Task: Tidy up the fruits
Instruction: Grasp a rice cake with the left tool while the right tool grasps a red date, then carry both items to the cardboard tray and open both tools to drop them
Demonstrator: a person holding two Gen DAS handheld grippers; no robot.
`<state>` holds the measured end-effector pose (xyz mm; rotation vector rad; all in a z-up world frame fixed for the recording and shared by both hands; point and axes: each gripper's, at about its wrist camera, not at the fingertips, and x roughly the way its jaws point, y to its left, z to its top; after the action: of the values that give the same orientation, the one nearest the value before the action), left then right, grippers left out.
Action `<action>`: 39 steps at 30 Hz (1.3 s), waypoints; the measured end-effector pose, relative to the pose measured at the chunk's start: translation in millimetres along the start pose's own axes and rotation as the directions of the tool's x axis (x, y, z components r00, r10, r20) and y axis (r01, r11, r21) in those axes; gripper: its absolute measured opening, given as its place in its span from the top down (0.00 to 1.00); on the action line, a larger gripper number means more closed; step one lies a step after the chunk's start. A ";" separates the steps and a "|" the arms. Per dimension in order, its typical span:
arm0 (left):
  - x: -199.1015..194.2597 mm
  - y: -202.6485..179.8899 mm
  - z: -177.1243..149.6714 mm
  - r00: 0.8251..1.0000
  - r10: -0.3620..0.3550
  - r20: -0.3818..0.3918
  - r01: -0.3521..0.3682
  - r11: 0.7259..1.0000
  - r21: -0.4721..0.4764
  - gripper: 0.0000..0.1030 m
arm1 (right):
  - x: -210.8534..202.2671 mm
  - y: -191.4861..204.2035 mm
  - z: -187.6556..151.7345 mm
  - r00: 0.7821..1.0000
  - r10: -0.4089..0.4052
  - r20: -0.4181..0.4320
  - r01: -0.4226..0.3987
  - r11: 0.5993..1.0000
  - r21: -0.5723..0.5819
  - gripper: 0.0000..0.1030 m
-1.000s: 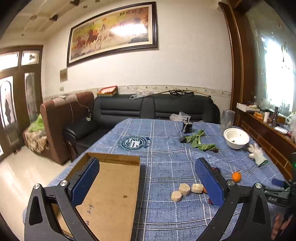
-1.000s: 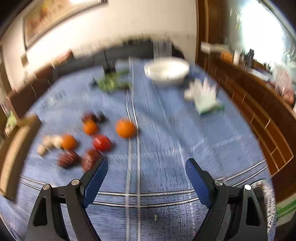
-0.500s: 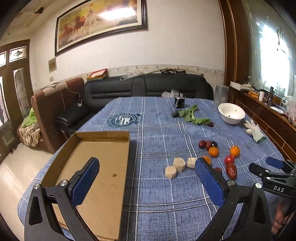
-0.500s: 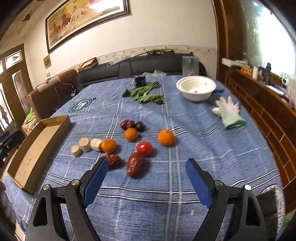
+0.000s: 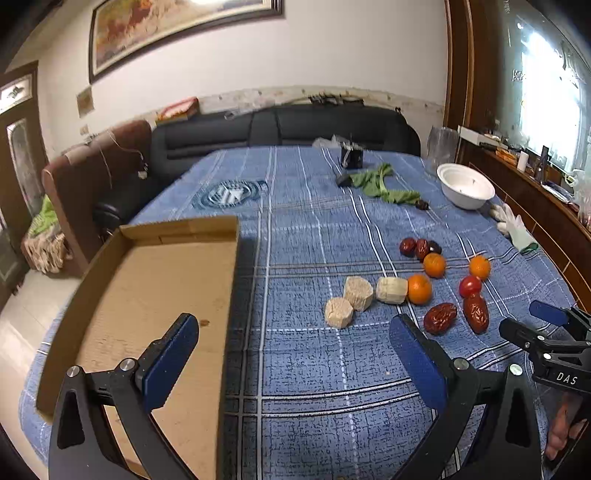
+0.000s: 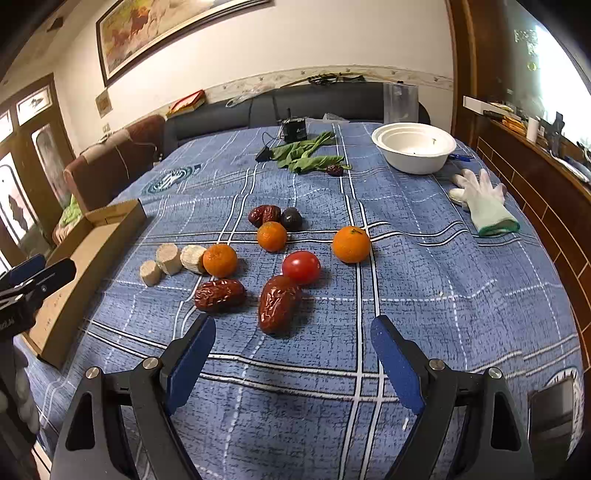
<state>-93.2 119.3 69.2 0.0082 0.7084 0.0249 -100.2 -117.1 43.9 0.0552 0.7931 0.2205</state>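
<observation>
Both the left gripper (image 5: pixel 291 360) and right gripper (image 6: pixel 291 363) hang released above the blue plaid table (image 6: pixel 443 295). Fruits (image 6: pixel 280 266) cluster mid-table, right of the cardboard tray (image 5: pixel 147 295). Beyond: a bowl (image 6: pixel 413 147), sofa (image 5: pixel 280 129), framed painting (image 5: pixel 177 29).

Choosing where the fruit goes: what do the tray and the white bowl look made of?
The tray looks like brown corrugated cardboard: matte, with folded walls and raw edges. The white bowl seems foam or paper pulp, thin-rimmed and dull; ceramic can't be ruled out.
</observation>
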 end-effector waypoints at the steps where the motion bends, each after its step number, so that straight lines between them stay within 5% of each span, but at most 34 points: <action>1: 6.2 0.4 1.1 1.000 -0.014 -0.019 0.014 1.000 -0.002 0.00 | 3.0 -1.0 0.8 1.000 0.003 -0.009 -0.003 1.000 -0.004 0.14; 12: 62.6 -26.8 11.7 0.987 -0.085 -0.137 0.101 0.988 0.113 0.08 | 27.6 13.9 10.8 0.997 0.059 -0.058 -0.063 0.995 -0.071 0.18; 15: 79.9 -31.8 14.6 0.979 -0.095 -0.180 0.118 0.986 0.120 0.16 | 35.3 14.2 13.3 0.994 0.057 -0.089 -0.064 0.995 -0.074 0.60; 21: 104.4 -31.0 12.0 0.962 -0.112 -0.250 0.138 0.986 0.090 0.18 | 46.6 3.5 15.8 0.989 0.080 -0.124 -0.082 0.997 -0.011 0.60; 29: 107.1 -29.5 9.0 0.966 -0.097 -0.241 0.123 0.988 0.097 0.54 | 57.4 15.3 19.5 0.987 0.063 -0.148 -0.070 0.996 -0.046 0.60; 31: 105.5 -27.7 9.7 0.966 -0.104 -0.237 0.129 0.987 0.091 0.75 | 62.0 16.8 18.3 0.986 0.053 -0.160 -0.062 0.997 -0.046 0.60; 34: 104.2 -26.8 8.8 0.965 -0.114 -0.236 0.137 0.987 0.087 0.75 | 63.6 16.9 17.1 0.987 0.044 -0.154 -0.052 0.998 -0.048 0.69; 39: 88.2 -20.2 8.3 0.968 -0.133 -0.213 0.149 0.987 0.059 0.75 | 58.0 14.3 16.3 0.987 0.047 -0.152 -0.051 0.998 -0.028 0.69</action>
<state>-20.5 101.4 17.8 0.0267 0.9177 -0.1393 -51.7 -90.0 16.6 0.0284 0.9396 0.2861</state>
